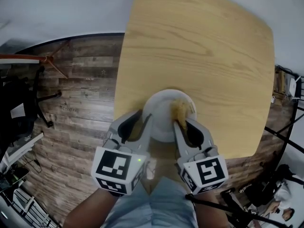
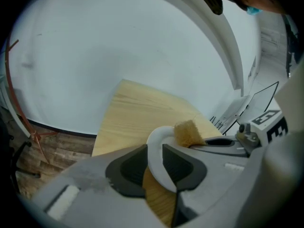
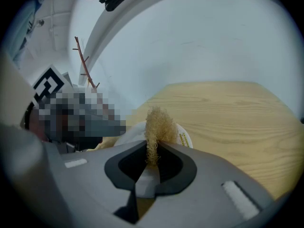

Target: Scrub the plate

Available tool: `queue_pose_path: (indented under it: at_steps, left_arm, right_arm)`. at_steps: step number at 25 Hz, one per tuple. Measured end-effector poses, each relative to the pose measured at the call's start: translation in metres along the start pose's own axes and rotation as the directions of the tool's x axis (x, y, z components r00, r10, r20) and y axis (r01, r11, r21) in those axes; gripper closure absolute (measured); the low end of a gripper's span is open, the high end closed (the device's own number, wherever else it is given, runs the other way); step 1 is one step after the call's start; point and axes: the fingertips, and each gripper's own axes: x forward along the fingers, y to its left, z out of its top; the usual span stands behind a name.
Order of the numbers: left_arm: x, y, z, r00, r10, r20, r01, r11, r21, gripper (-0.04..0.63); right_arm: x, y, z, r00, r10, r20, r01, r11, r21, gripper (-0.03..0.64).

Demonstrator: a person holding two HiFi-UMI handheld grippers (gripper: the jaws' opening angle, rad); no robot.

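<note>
The person's lap is filling the near edge of the head view. Just beyond it the left marker cube and the right marker cube are facing up. The left gripper is reaching to the near left rim of the white plate. Its jaws are standing apart with that rim between them, the pads close on either side. The right gripper is clamping a tan fibrous scrubber, which is resting on the plate's right part. The plate is sitting at the near edge of the wooden table, and plank flooring is showing to the left.
</note>
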Motion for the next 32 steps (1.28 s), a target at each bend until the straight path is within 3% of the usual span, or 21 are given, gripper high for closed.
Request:
queue_pose_path:
  at_steps: [7, 12, 16, 20, 25, 32]
  left_arm:
    - [0.008, 0.002, -0.002, 0.998, -0.012, -0.054, 0.008, 0.998, -0.069, 0.485]
    - [0.000, 0.025, 0.003, 0.996, 0.049, -0.071, -0.055, 0.994, -0.091, 0.485]
    - [0.009, 0.019, -0.008, 0.991, -0.012, -0.130, -0.005, 0.991, -0.130, 0.485]
    - [0.012, 0.020, -0.008, 0.990, -0.011, -0.138, -0.009, 0.989, -0.147, 0.483]
    - [0.012, 0.022, -0.007, 0.987, 0.017, -0.159, -0.030, 0.996, -0.079, 0.448]
    - [0.014, 0.013, -0.009, 0.984, -0.051, -0.172, 0.019, 0.983, -0.183, 0.448]
  right_arm:
    - [0.001, 0.000, 0.000, 0.999, 0.030, 0.010, -0.030, 0.999, 0.013, 0.572]
    - [0.001, 0.001, -0.001, 0.999, 0.046, 0.012, -0.046, 0.999, 0.014, 0.572]
    - [0.000, 0.001, -0.002, 0.999, 0.045, 0.015, -0.046, 0.999, 0.010, 0.572]
    - [0.000, -0.001, 0.000, 0.998, 0.055, 0.020, -0.056, 0.998, 0.024, 0.572]
    - [-0.002, -0.001, -0.001, 0.998, 0.064, 0.025, -0.065, 0.998, 0.027, 0.572]
    - [-0.003, -0.002, 0.000, 0.996, 0.083, 0.026, -0.083, 0.996, 0.034, 0.572]
